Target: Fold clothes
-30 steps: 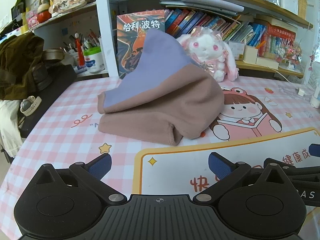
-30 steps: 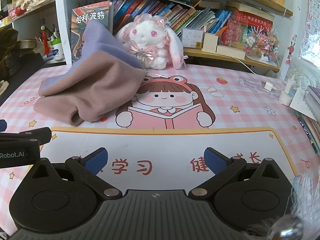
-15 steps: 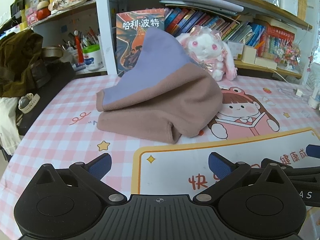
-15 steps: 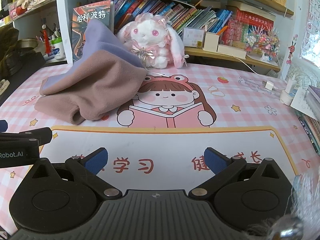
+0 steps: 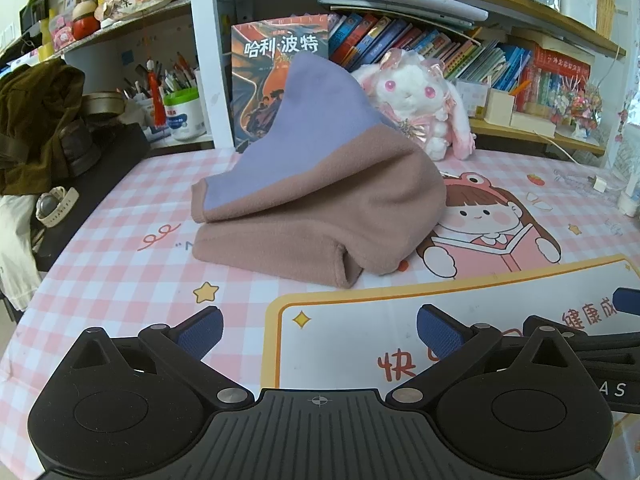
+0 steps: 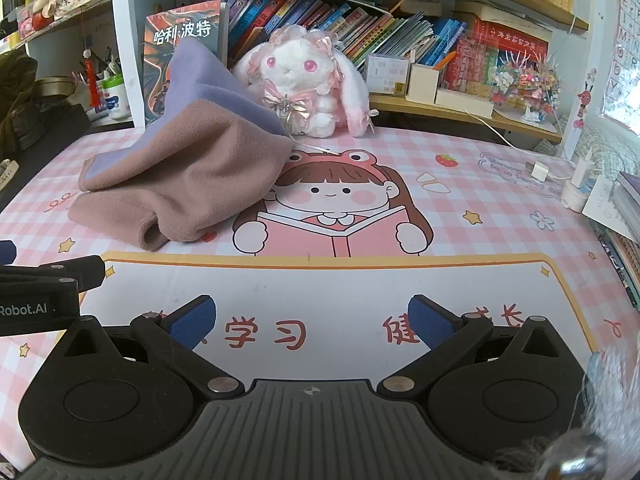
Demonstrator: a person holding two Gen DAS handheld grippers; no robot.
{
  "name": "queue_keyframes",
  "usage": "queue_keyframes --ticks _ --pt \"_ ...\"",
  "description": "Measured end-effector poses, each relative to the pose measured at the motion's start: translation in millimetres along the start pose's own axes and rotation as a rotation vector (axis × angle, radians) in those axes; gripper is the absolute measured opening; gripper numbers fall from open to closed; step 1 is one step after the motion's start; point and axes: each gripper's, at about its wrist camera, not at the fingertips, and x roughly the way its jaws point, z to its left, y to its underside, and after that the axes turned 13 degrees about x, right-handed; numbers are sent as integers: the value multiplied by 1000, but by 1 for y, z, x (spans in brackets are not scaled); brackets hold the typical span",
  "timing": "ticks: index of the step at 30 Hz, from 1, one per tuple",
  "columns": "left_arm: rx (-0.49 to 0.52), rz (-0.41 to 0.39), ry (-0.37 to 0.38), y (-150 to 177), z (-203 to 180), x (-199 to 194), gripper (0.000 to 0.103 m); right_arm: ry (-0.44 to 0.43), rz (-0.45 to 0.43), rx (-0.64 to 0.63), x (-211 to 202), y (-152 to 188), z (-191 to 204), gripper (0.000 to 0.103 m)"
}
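A soft, fuzzy cloth (image 5: 320, 208), brown outside and purple inside, sits in a lumpy heap on the pink checked mat (image 5: 120, 248). Left gripper (image 5: 319, 330) and right gripper (image 6: 312, 320) are wide apart, holding nothing.

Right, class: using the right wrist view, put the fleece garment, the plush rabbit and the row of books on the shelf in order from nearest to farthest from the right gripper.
1. Fleece garment: nearest the right gripper, lying ahead and to the left on the mat.
2. Plush rabbit: behind the garment, at the back edge of the table.
3. Row of books: farthest, on the shelf behind the rabbit.
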Motion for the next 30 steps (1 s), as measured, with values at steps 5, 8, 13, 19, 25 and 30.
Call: queue_keyframes --ticks 5,8,13,19,25,30 --pt "-1 3 -2 -1 1 2 103 -3 -1 -2 1 0 1 103" --pt "0 5 2 0 1 2 103 -2 0 -3 3 -1 1 103" --pt "6 9 0 1 0 3 103 8 -3 -6 3 -1 3 103" --pt "11 10 -6 0 0 4 103 11 -11 -10 3 -1 4 103" --pt "16 12 -13 0 0 5 103 11 -12 -15 4 -1 5 103" --pt "20 12 -13 -2 0 8 103 12 -10 -15 6 -3 6 103"
